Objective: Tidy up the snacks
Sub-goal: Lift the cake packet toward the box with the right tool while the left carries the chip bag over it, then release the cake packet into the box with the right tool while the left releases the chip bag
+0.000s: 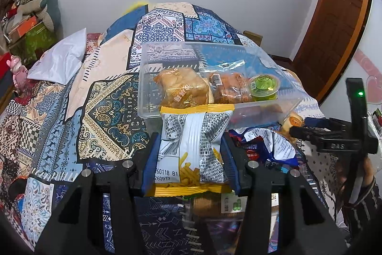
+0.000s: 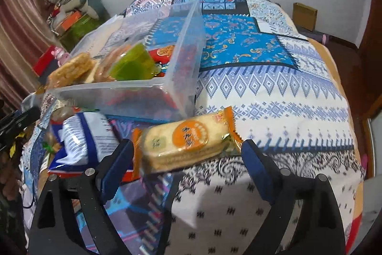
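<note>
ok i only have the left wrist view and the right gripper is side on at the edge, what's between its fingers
observer: the right gripper is open, with an orange-wrapped cracker pack lying between its fingers, not squeezed.
operator: is that pack in the box yet
observer: no, it lies outside the clear box, just in front of the box's near corner.
operator: anything in the box hidden from me
observer: a red packet sits behind the green jelly cup, against the box's side wall.
</note>
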A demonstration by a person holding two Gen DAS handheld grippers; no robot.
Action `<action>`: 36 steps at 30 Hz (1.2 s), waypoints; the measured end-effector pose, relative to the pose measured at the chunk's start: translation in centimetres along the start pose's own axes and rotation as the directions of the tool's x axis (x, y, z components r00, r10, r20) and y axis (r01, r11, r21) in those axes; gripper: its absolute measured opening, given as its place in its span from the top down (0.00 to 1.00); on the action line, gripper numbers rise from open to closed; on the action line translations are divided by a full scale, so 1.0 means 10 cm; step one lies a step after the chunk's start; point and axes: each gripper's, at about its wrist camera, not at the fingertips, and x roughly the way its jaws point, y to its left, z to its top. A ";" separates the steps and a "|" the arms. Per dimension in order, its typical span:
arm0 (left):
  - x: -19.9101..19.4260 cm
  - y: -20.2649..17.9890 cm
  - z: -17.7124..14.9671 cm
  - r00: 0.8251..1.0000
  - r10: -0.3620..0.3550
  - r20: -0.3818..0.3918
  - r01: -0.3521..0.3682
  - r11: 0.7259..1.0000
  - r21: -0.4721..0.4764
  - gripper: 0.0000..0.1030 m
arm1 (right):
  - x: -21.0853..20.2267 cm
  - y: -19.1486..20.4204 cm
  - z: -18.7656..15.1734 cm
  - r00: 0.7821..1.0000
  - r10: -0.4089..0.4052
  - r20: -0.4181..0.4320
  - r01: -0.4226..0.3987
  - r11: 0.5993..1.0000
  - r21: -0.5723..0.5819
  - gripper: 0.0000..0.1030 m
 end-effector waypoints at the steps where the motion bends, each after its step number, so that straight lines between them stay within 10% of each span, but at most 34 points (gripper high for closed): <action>1: 0.00 -0.01 0.00 1.000 -0.002 0.002 0.002 1.000 0.001 0.52 | 0.03 0.00 0.02 1.000 -0.004 -0.005 0.004 1.000 -0.004 0.10; 9: 0.03 -0.07 0.00 1.000 -0.006 0.004 0.006 1.000 0.018 0.52 | 0.19 0.13 0.03 0.999 -0.018 -0.029 0.015 0.996 -0.084 0.00; 15: -0.02 -0.11 0.04 1.000 -0.014 0.016 0.014 1.000 0.018 0.52 | 0.09 0.12 -0.05 1.000 0.005 -0.002 -0.005 0.995 -0.096 0.28; 36: -0.10 -0.30 0.74 0.993 -0.020 0.112 0.019 1.000 0.016 0.52 | -0.84 0.41 0.44 0.960 0.032 0.277 0.005 0.991 -0.133 0.29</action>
